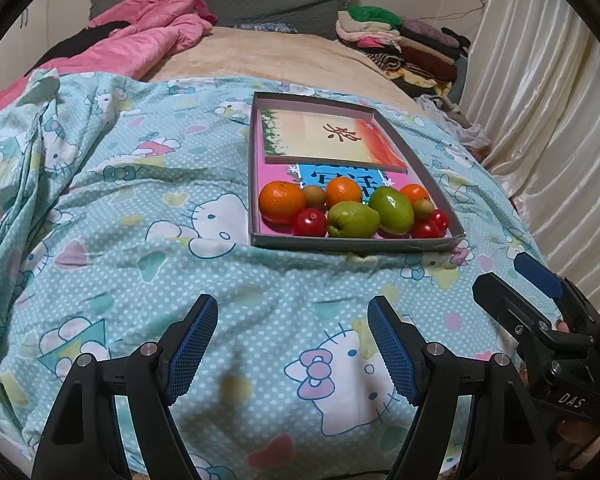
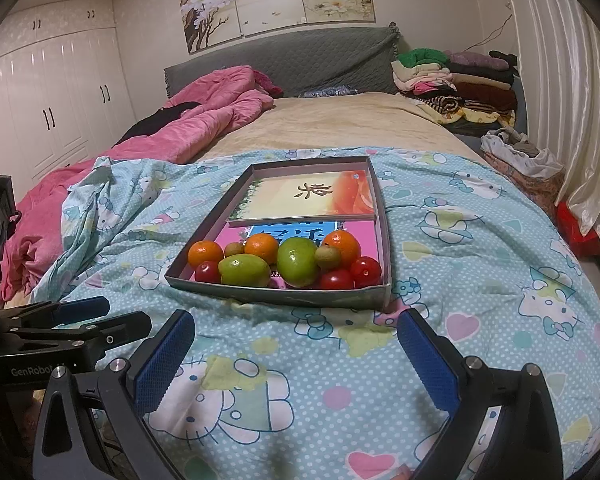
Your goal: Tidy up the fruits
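A shallow grey box (image 1: 256, 168) (image 2: 384, 240) lies on the blue cartoon bedsheet. Its near end holds mixed fruit: oranges (image 1: 282, 202) (image 2: 342, 247), two green fruits (image 1: 353, 220) (image 2: 297, 262), small kiwis (image 1: 314, 196) (image 2: 327, 257) and red tomatoes (image 1: 309, 222) (image 2: 365, 272). My left gripper (image 1: 292, 350) is open and empty, low over the sheet, short of the box. My right gripper (image 2: 296, 360) is open and empty, also short of the box; it shows at the right edge of the left wrist view (image 1: 516, 284).
Two books (image 1: 332, 140) (image 2: 308, 198) lie in the box's far part. A pink quilt (image 1: 148, 40) is bunched at the far left, folded clothes (image 2: 456, 80) at the far right. Curtains (image 2: 560, 80) run along the right. White wardrobes (image 2: 52, 104) stand left.
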`<action>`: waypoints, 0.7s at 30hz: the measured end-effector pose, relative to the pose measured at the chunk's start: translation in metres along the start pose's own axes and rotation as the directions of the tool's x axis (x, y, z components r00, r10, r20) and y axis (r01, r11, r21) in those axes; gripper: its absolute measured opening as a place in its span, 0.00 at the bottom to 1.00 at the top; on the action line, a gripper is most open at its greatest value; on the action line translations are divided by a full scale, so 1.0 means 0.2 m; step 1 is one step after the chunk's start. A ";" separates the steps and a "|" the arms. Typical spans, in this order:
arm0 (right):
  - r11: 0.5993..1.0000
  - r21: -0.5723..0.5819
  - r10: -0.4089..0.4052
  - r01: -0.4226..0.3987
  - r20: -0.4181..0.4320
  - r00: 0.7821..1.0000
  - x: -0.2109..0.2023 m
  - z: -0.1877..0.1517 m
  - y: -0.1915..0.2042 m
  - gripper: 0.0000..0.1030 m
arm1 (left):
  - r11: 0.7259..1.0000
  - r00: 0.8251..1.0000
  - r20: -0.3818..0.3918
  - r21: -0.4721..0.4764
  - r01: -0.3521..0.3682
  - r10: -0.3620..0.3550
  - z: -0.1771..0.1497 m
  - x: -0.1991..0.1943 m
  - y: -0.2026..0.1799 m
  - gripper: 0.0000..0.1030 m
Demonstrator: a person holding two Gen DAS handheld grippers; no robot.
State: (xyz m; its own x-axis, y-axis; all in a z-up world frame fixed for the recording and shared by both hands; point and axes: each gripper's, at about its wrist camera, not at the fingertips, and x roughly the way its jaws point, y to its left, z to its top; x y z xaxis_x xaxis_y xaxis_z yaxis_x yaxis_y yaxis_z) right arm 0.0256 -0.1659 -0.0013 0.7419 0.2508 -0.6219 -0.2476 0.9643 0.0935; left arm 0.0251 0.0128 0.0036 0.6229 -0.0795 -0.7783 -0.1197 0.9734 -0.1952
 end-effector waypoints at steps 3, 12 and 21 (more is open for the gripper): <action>1.000 0.000 0.000 0.000 -0.001 1.000 0.00 0.00 0.00 0.99 | 1.000 1.000 -0.002 -0.006 -0.001 0.001 0.00 0.00 0.01 0.76; 1.000 0.000 -0.002 0.002 0.001 1.000 0.00 0.00 0.00 0.99 | 1.000 1.000 0.002 -0.010 -0.006 0.006 0.01 -0.01 0.01 0.76; 1.000 0.013 -0.009 0.009 0.005 1.000 -0.01 0.01 -0.02 0.99 | 1.000 1.000 0.003 -0.008 -0.017 0.017 0.01 0.00 0.01 0.76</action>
State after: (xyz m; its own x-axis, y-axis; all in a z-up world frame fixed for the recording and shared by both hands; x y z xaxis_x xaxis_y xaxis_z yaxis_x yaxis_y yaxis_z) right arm 0.0263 -0.1707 0.0000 0.7468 0.2426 -0.6192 -0.2332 0.9675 0.0978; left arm 0.0259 0.0149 0.0047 0.6233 -0.0620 -0.7795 -0.1363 0.9730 -0.1864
